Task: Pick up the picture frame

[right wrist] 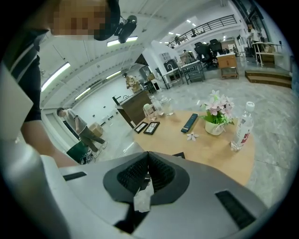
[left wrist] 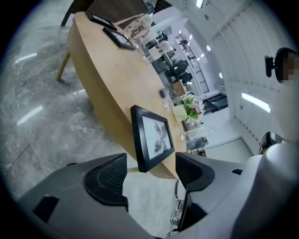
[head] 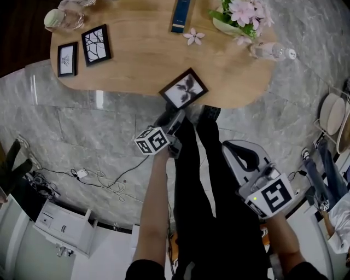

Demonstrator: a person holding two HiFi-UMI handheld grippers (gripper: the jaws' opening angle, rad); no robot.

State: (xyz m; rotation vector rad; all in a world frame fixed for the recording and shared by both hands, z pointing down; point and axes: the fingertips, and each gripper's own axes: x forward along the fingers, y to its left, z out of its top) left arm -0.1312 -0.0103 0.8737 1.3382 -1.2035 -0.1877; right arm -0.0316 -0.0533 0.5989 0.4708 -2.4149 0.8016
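The black picture frame [head: 184,89] with a dark leaf print lies tilted at the near edge of the oval wooden table [head: 142,60], one corner past the edge. My left gripper [head: 174,121] is just short of that corner and below it. In the left gripper view the picture frame [left wrist: 152,137] stands ahead of the open left gripper [left wrist: 149,172], and the pads touch nothing. My right gripper [head: 240,154] hangs lower right over the floor. In its own view the right gripper [right wrist: 148,170] is shut, a small white scrap [right wrist: 142,200] hanging from the pads.
Two small framed pictures [head: 68,58] [head: 96,45] lie at the table's left end beside glassware [head: 65,16]. A blue box [head: 181,13], a loose flower [head: 194,36], a potted plant [head: 240,13] and a water bottle [head: 272,52] sit further back. Cables [head: 98,178] trail on the marble floor.
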